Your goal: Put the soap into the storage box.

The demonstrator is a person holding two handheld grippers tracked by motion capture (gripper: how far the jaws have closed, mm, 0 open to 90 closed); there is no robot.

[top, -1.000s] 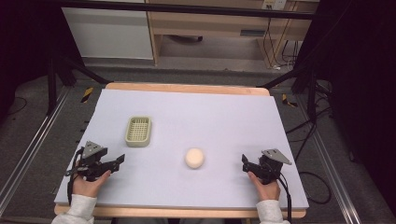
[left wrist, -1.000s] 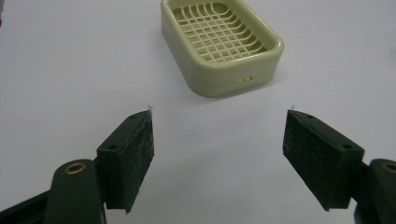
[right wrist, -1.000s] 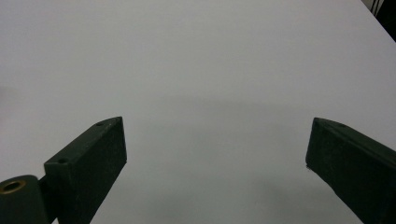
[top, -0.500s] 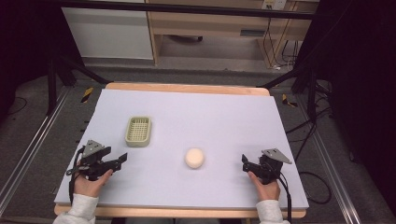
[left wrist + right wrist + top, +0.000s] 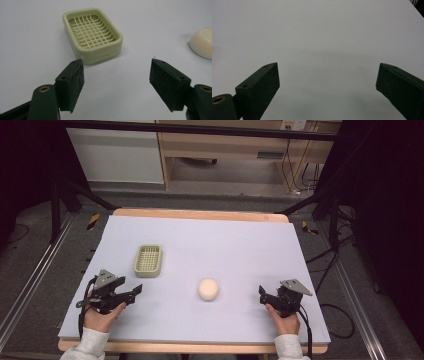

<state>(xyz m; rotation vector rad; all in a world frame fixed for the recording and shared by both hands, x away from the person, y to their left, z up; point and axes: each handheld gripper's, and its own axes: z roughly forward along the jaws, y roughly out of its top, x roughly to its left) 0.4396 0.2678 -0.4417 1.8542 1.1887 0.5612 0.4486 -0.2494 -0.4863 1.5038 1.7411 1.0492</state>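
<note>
Nearest the person, the left claw rests low at the near-left part of the surface with its jaws spread wide and nothing between them; the left gripper view confirms the gap, with bare surface between the two black pads. The right claw sits at the near-right, jaws likewise apart and empty, facing open surface in the right gripper view. Between the two claws and slightly farther out lies the soap bar, a cream-white rounded lump, apart from both claws and nearer the right one. Judged from its smooth, domed top, the soap bar is likely light but firm, and slippery: the curved flanks offer little flat area, so a grip high on the dome could squeeze it out of the pads. A hold low across its narrower width, pads square to the sides, appears the safer choice, with moderate closing force to avoid marking the surface of the bar. Farther out and to the left stands the soap dish, a pale green rectangular tray with rounded corners, a raised rim and a lattice floor, upright and empty. It lies just ahead of the left claw, well apart from the soap bar. The dish looks like rigid, light plastic that may slide if pushed; its rim or short end walls offer the firmest purchase.
</note>
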